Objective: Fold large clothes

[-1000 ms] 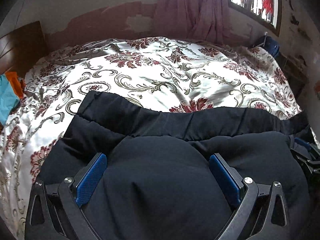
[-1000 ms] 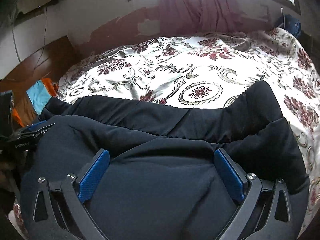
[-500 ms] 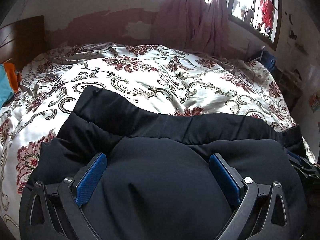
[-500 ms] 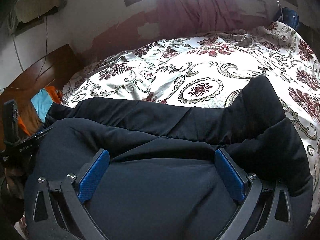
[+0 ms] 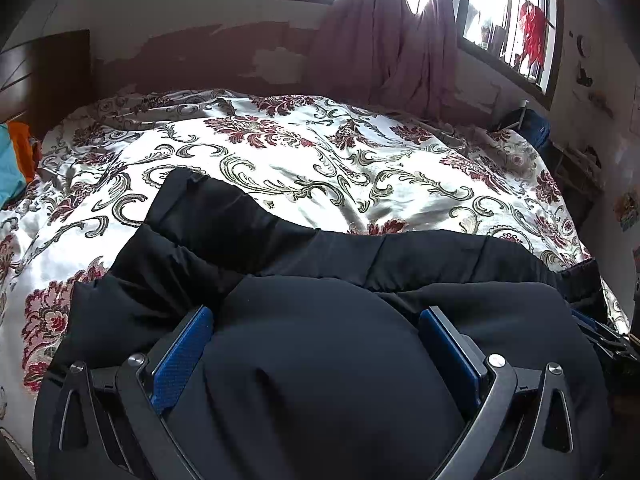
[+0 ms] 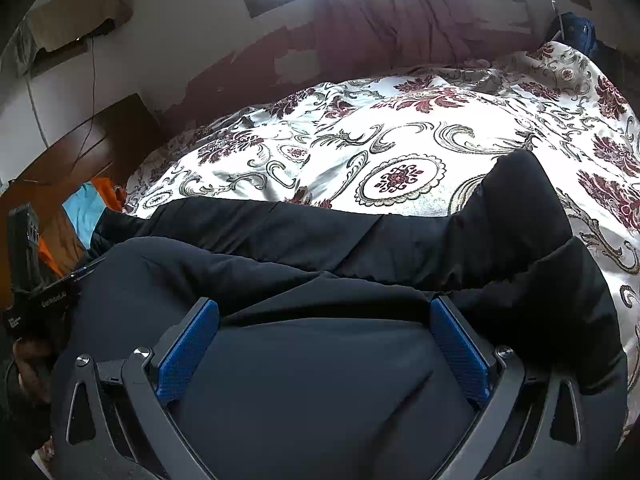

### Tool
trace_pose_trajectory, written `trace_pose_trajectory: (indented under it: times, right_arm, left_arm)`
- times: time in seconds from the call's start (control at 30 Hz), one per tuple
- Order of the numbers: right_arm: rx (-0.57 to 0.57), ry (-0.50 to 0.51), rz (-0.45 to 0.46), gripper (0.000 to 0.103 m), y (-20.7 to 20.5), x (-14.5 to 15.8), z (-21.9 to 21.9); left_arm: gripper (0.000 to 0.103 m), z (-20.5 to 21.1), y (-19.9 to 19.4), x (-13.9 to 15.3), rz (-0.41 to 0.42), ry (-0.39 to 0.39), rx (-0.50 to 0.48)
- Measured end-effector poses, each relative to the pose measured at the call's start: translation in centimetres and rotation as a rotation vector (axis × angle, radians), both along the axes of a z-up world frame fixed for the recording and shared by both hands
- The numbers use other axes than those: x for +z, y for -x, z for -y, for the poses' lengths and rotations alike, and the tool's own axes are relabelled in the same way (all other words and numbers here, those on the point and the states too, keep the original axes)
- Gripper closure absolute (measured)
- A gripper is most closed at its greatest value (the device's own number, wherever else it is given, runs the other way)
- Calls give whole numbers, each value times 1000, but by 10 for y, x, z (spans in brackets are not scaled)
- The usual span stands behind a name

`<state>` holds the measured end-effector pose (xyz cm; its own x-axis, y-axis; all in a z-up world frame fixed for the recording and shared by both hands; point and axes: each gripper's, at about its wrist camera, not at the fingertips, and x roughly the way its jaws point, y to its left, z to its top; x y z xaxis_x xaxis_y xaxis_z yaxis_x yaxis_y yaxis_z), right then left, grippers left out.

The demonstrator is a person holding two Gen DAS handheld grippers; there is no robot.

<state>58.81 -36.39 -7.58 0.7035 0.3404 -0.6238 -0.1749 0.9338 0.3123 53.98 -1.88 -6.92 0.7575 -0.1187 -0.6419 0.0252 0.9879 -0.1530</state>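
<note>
We record a black garment (image 5: 320, 248) spread along the near edge of the bed (image 5: 280, 168), on the floral bedspread (image 6: 400, 140). A long band of it runs parallel to that edge; one end kinks up toward the headboard (image 6: 80, 152) side, the other toward the bed's foot end.

Left gripper (image 5: 316, 320): both blue pads (image 5: 180, 352) stand wide apart, released. A rounded fold of the garment bulges up between them. We cannot tell whether the cloth touches the pads.

Right gripper (image 6: 324, 312): fingers likewise spread, nothing clamped. A flat layer of the garment lies between its pads (image 6: 460, 352), its folded edge crossing from one fingertip to the other.

In the right wrist view we see the left gripper's body at the left edge, with a hand (image 6: 28, 356) under it, just beside the garment's headboard end. Orange and turquoise cloth (image 6: 86, 208) lies near the headboard. A curtain (image 5: 384, 40) hangs at the far wall beneath the window (image 5: 508, 20).
</note>
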Motion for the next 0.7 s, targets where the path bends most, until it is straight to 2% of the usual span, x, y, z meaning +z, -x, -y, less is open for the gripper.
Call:
trace_pose_trajectory:
  times: [0.53, 0.7]
  right_arm:
    - [-14, 19, 38, 1, 9, 5, 1]
    - [-24, 29, 70, 1, 19, 10, 0]
  left_arm:
    - [0, -1, 3, 0, 20, 3, -5]
    - [0, -7, 12, 3, 52, 39, -26]
